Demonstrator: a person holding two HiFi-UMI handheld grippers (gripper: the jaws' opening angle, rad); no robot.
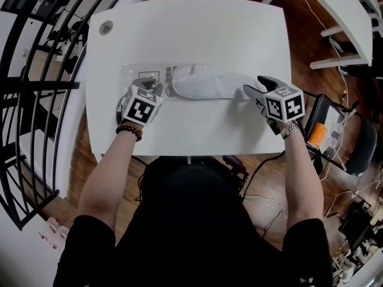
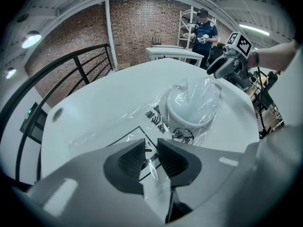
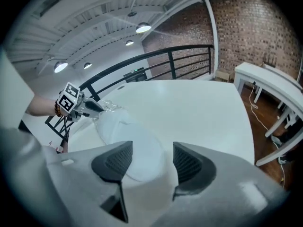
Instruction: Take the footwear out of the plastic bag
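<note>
- White fabric slipper (image 1: 203, 82) lies lengthwise on the white rectangular table (image 1: 197, 28), between your two hands.
- Its end toward your left hand sits inside the clear plastic bag with black print (image 1: 140, 73). Your left gripper view shows the film draped over that rounded end (image 2: 189, 103).
- The end toward your right hand looks bare and matte, clear of the film, in your right gripper view (image 3: 128, 141).
- The bag lies flat on the table, its printed part (image 2: 109, 131) stretched between the slipper and your left hand.
- Your left gripper (image 1: 157, 84) points steeply down at the bag's end. In its own view (image 2: 151, 157) the jaws are clenched on a crumpled fold of the film, which runs up between the two ribbed pads.
- Your right gripper (image 1: 251, 94) sits just beside the slipper's bare end. In its own view (image 3: 152, 160) the jaws stand wide apart and released. The slipper's end lies in the gap ahead of them, and neither pad touches it.
- From your left gripper view, the right gripper (image 2: 227, 65) shows beyond the slipper, near the table's far edge.
- A black metal railing (image 1: 36, 70) runs along the table's left side.
</note>
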